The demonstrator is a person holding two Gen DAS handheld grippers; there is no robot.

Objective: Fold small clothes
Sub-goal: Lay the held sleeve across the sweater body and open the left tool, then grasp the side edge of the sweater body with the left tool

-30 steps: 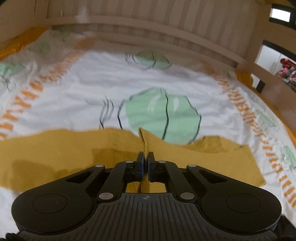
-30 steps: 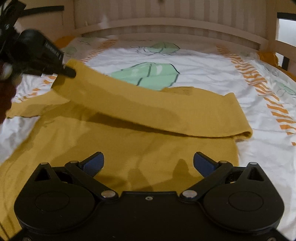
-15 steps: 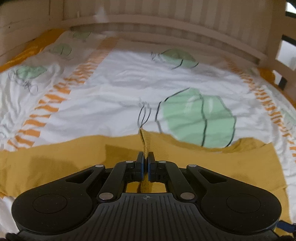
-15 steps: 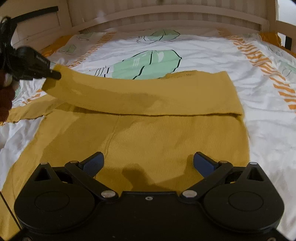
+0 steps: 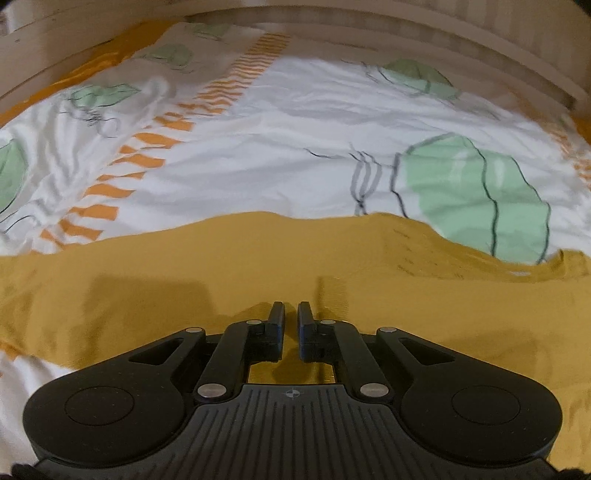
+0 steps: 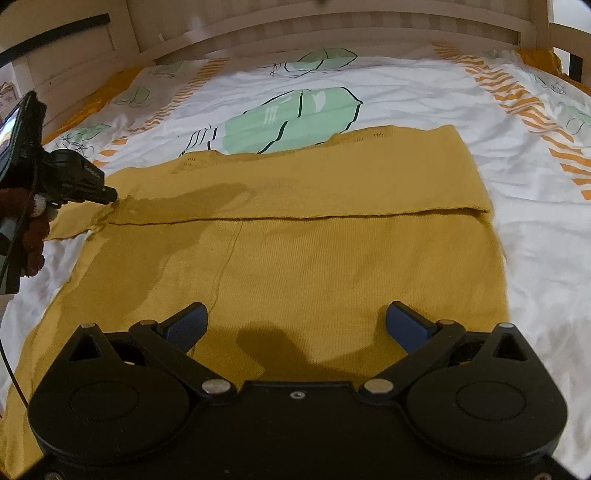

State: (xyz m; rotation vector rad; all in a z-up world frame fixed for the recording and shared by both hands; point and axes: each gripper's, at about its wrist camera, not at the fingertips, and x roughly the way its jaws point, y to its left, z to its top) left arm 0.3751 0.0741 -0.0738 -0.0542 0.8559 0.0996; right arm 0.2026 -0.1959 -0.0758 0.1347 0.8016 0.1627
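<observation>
Garment [image 6: 332,266] beneath nearly closed left gripper [image 5: 291,314]

Each camera rides just behind its own gripper, angled down and forward toward the slatted wooden headboard [image 6: 332,22]. The left view sits low and close over the mustard-yellow knit garment [image 5: 184,280]. The right view stands further back, sharing that garment [image 6: 332,258], the white leaf-printed bed sheet [image 6: 406,99] and the left gripper [image 6: 112,195].

Black plastic left tongs [image 5: 291,314] and right tongs [image 6: 295,325], with blue pads [image 6: 186,326], silver pivot screws, round side discs. Ribbed housing with a small crosshair mark on the left. Thin black cable alongside.
</observation>
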